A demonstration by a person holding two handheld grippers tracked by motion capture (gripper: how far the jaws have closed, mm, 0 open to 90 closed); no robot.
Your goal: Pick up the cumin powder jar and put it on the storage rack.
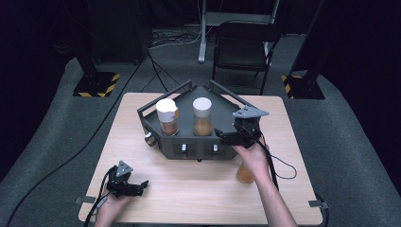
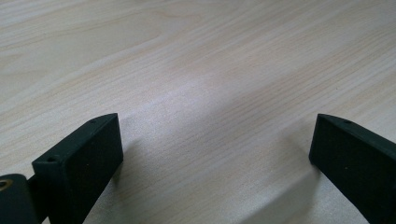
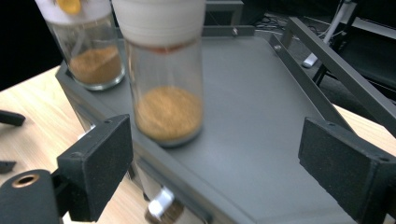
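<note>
Right gripper: we see it at the right front edge of the grey tray, pointing left across it. Jaws spread wide, nothing between the pads. In the right gripper view the near jar stands upright on the tray deck, ahead of the jaws and left of centre, clear of both pads. White lid, clear glass, brown granules filling the bottom part.

A second jar of the same kind stands upright just to its left on the tray; the two are close but apart. A yellow-orange mark shows on this one's lid.

A third jar, also with brown contents, stands on the table just behind the right hand, off the tray. We can't make out its lid.

Left gripper: down at the near left corner of the table, well apart from the tray. Jaws wide, bare wood between them in the left gripper view.

Tray front wall carries small white latches.
</note>
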